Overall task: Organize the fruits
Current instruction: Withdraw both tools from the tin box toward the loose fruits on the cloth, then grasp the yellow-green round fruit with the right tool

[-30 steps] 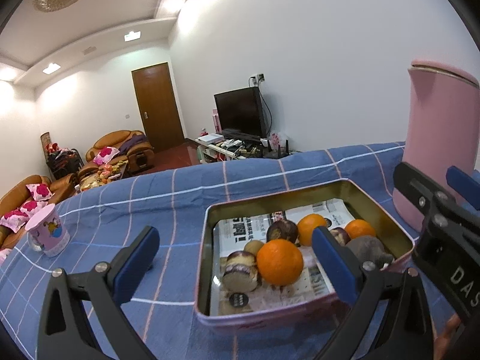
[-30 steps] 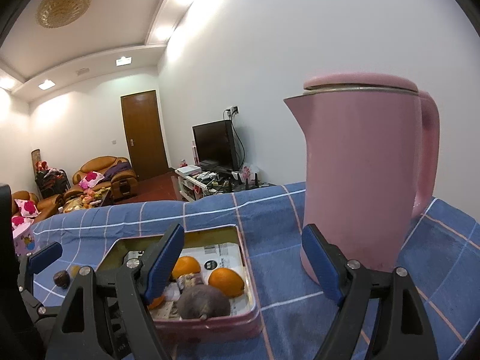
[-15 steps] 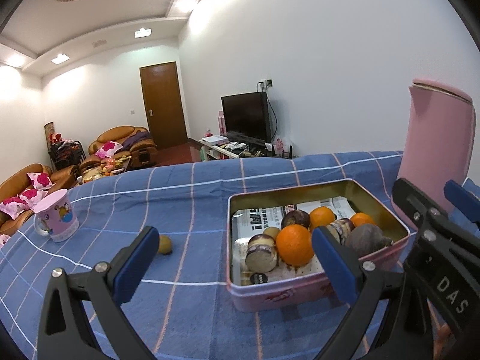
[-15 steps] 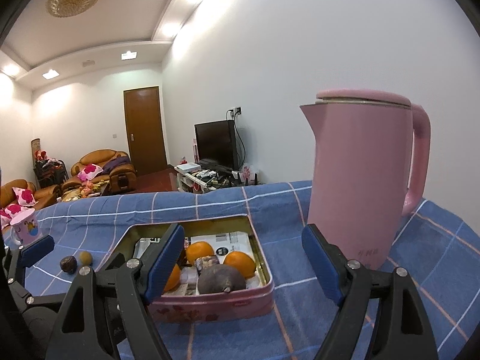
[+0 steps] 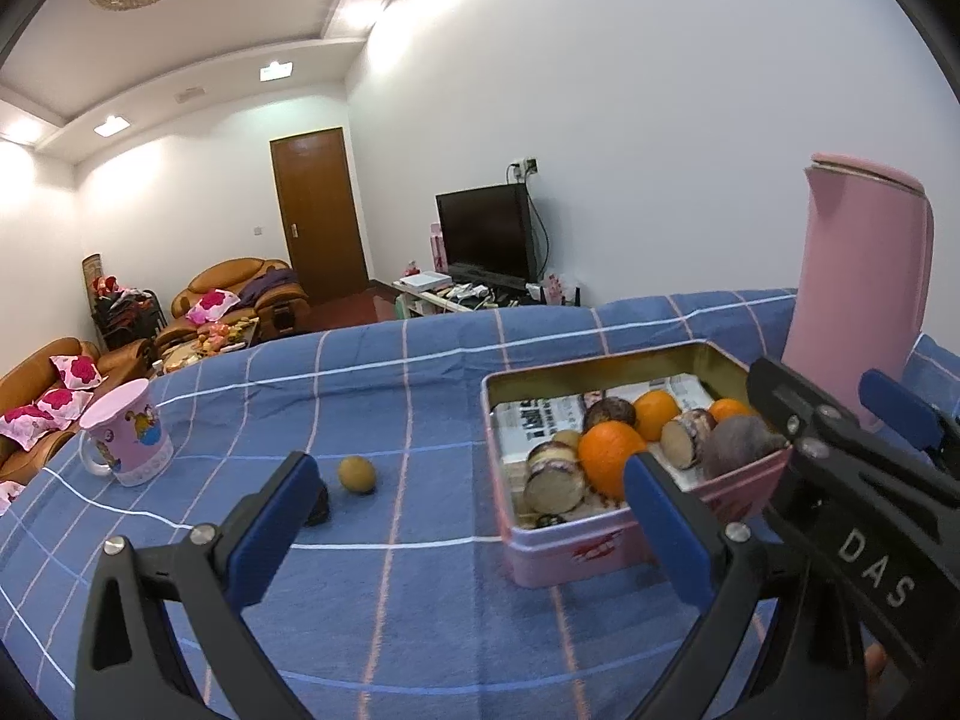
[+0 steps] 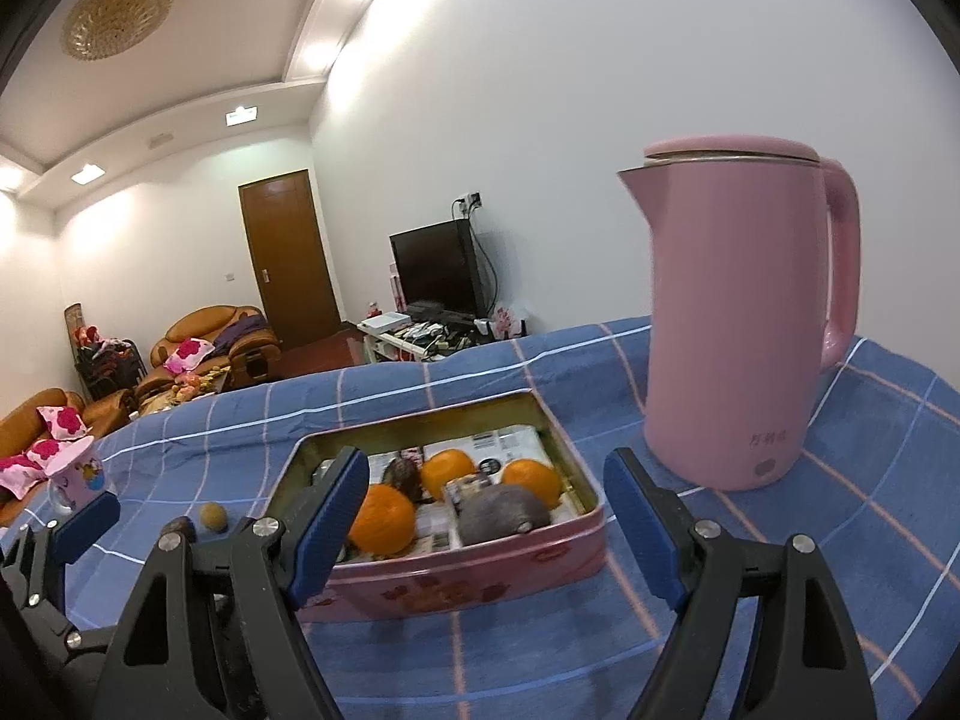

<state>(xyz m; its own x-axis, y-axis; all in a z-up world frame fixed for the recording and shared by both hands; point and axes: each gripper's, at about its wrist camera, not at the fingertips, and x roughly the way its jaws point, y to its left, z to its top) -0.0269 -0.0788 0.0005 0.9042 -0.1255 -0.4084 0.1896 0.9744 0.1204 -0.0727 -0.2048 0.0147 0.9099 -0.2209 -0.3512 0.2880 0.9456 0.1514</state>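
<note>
White letters "DAS" on the black body of the right gripper (image 5: pixel 864 414). Small print on the pink kettle (image 6: pixel 771 438) and the newspaper (image 5: pixel 540 420): illegible.

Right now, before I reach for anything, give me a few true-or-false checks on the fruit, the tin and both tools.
1. Both tools are empty. True: the left tool and the right tool stand open with nothing between the pads.
2. All the fruit is in the tin. False: a yellowish fruit and a dark fruit lie on the blue cloth outside the tin.
3. The tin holds three oranges. True, the largest nearest the camera.
4. The pink kettle lies tipped over. False: it stands upright beside the tin.
5. The pink mug is inside the tin. False: it stands on the cloth.
</note>
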